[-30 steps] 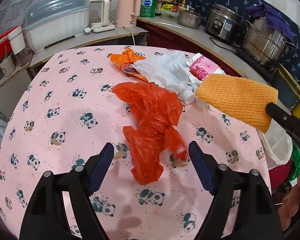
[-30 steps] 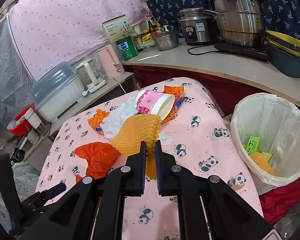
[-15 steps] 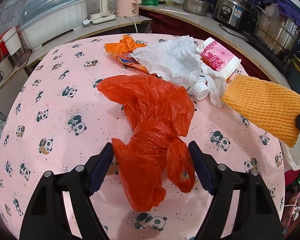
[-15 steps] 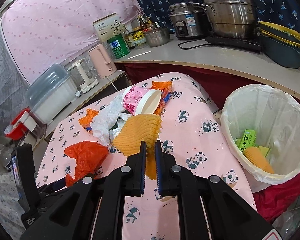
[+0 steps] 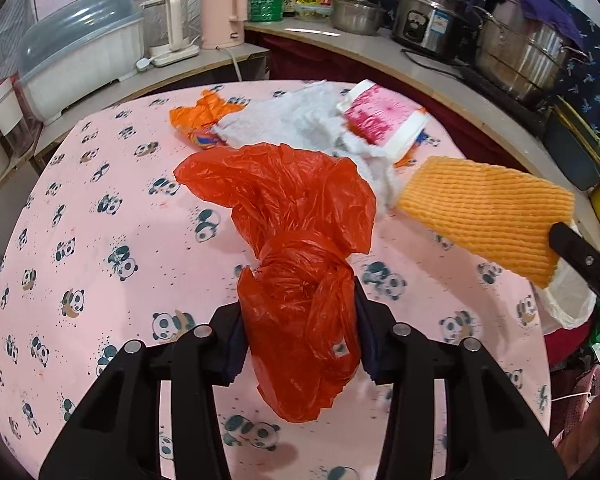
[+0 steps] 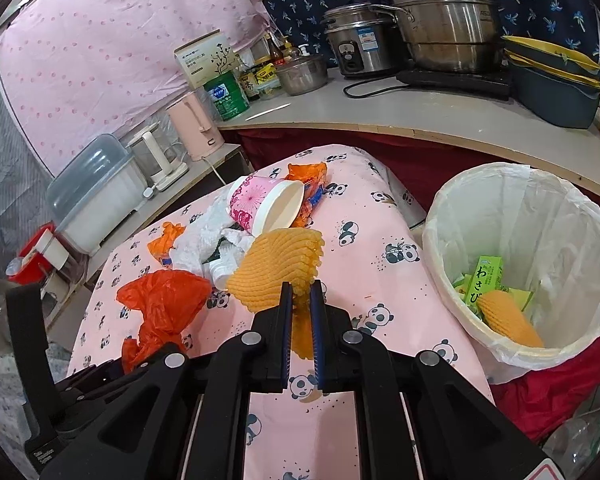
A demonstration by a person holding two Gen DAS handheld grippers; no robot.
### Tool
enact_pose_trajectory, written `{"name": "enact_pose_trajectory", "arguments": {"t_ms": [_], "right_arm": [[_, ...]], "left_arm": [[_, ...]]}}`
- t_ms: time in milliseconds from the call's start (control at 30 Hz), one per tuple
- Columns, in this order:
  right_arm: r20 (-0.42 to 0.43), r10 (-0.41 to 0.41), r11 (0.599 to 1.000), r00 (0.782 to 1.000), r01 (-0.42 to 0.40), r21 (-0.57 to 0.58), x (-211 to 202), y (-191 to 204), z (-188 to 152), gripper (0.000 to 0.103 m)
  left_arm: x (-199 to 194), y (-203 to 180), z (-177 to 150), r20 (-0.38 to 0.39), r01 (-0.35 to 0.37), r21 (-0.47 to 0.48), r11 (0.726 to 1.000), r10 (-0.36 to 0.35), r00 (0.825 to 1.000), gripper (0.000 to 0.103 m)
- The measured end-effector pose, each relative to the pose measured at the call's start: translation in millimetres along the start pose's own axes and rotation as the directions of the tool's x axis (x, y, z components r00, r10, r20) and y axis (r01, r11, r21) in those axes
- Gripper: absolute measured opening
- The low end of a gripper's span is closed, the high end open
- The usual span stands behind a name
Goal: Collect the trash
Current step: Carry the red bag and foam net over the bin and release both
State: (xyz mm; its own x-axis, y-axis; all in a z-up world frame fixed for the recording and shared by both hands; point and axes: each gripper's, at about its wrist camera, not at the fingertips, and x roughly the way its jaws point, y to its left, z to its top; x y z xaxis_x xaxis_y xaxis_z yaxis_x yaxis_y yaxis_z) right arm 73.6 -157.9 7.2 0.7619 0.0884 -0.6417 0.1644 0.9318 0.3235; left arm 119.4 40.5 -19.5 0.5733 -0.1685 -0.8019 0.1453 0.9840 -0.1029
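Left tongs [image 5: 298, 320] are closing around the knotted end of a red plastic bag [image 5: 288, 240], their pads against its sides; the bag lies near the middle of the pink panda tablecloth [image 5: 100, 240]. Toward the cloth's far edge lie a white rag [image 5: 296, 124], an orange wrapper [image 5: 200, 118] and a tipped pink cup [image 5: 380, 120]. At the right, an orange foam net [image 5: 488, 212] hangs above the cloth.

Right tongs [image 6: 300, 300], pressed nearly together, pinch the foam net [image 6: 276, 264] over the cloth's right edge. Just beside that edge stands a white-lined bin [image 6: 540, 208] holding a green box [image 6: 484, 280] and another foam net [image 6: 508, 316].
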Motion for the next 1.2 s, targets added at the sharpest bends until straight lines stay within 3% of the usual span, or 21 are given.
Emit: {"name": "enact_pose_trajectory", "arguments": {"t_ms": [500, 867, 1200], "right_arm": [[0.076, -0.056, 0.995, 0.996, 0.049, 0.085, -41, -60, 10, 0.009], [0.125, -0.137, 0.975, 0.983, 0.112, 0.191, -71, -129, 14, 0.009], [0.155, -0.238, 0.932, 0.959, 0.18, 0.314, -98, -199, 14, 0.009]], "left_arm": [[-28, -96, 7, 0.034, 0.123, 0.144, 0.982, -0.13, 0.991, 0.042], [-28, -181, 3, 0.011, 0.187, 0.281, 0.941, -0.198, 0.98, 0.042], [-9, -247, -3, -0.058, 0.261, 0.375, 0.89, -0.258, 0.964, 0.043]]}}
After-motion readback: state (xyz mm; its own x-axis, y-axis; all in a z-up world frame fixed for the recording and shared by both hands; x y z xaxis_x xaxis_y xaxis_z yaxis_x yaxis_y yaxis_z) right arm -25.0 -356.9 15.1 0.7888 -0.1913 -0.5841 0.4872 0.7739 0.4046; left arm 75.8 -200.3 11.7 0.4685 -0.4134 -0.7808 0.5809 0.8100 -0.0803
